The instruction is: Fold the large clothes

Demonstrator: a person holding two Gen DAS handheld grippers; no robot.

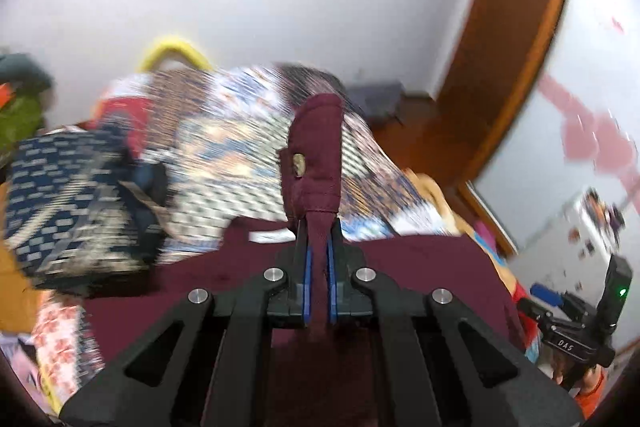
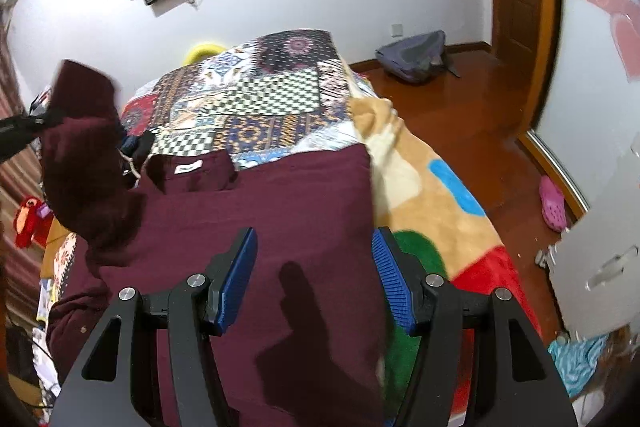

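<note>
A large maroon shirt (image 2: 280, 211) lies spread on the bed, collar with a white label toward the far end. My left gripper (image 1: 319, 251) is shut on the shirt's sleeve cuff (image 1: 316, 155), which sticks up past the fingertips with a button showing. In the right wrist view that lifted sleeve (image 2: 80, 147) hangs at the left, held by the left gripper (image 2: 24, 125). My right gripper (image 2: 314, 259) is open and empty, hovering over the shirt's body, its right finger near the shirt's right edge.
The bed carries a patchwork cover (image 2: 256, 99) and a colourful blanket (image 2: 432, 203). A folded patterned cloth (image 1: 76, 203) lies at the left. A backpack (image 2: 416, 57) and a pink shoe (image 2: 553, 203) lie on the wooden floor. A white cabinet door (image 2: 600, 247) stands at right.
</note>
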